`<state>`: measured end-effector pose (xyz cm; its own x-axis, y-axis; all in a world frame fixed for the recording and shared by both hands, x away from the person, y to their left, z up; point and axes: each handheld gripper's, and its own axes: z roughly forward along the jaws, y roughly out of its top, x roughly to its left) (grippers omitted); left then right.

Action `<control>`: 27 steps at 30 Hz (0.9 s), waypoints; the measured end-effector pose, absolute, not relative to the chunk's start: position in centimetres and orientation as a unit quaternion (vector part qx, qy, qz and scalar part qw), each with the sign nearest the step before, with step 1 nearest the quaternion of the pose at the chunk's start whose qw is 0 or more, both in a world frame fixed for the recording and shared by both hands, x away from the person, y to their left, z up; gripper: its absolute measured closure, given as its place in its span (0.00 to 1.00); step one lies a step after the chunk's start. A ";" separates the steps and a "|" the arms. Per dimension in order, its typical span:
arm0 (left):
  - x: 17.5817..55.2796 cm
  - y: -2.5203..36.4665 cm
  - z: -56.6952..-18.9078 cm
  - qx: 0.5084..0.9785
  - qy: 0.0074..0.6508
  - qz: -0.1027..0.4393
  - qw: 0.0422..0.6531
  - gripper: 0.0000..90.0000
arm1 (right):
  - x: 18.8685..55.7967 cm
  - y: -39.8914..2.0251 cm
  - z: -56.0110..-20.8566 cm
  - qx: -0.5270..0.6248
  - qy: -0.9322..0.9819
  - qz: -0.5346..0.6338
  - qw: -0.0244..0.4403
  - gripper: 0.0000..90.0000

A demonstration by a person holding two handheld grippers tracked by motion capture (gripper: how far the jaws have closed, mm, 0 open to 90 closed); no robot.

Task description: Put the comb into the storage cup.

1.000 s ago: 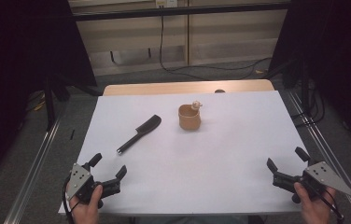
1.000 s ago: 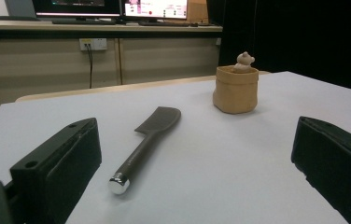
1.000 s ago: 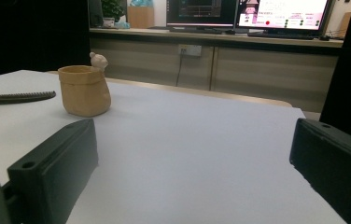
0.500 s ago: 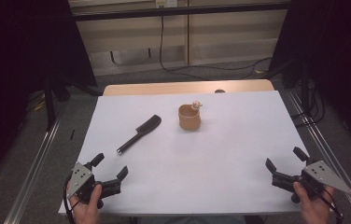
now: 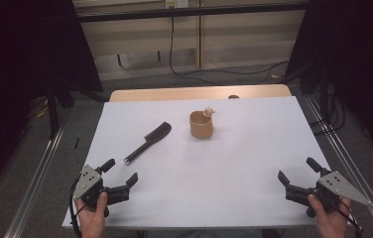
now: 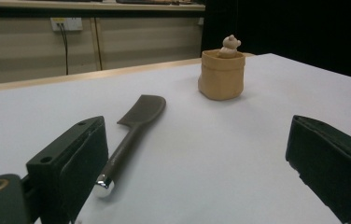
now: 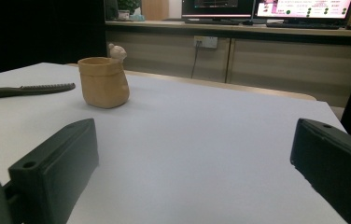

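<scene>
Comb (image 5: 148, 142) lies far-right of left tongs (image 5: 120, 174), handle end nearest, axis diagonal; left and right tongs (image 5: 296, 171) apart, empty.

White table (image 5: 254, 163): comb (image 5: 148, 142), cup (image 5: 201, 124).

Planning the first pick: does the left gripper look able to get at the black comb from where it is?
Probably yes. The left gripper has its jaws open and empty, and only bare table lies between it and the comb, whose handle end points toward it.
</scene>
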<state>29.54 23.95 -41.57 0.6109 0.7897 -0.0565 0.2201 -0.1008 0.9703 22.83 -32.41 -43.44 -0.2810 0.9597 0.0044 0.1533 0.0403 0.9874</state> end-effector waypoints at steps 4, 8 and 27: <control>29.9 23.7 -41.0 0.703 0.354 0.240 0.569 0.04 | 22.9 -32.4 -43.4 0.457 0.607 0.521 0.389 0.00; 30.3 23.6 -40.3 0.701 0.347 0.242 0.574 0.03 | 23.1 -32.5 -43.5 0.457 0.608 0.519 0.389 0.00; 34.3 23.5 -38.8 0.683 0.319 0.260 0.603 0.01 | 23.1 -32.3 -43.5 0.449 0.617 0.516 0.388 0.00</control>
<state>34.32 23.53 -38.82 0.6608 0.7500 -0.0296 0.1224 -0.0687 0.9901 23.11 -32.29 -43.52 -0.2950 0.9554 -0.0153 0.1540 0.0634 0.9860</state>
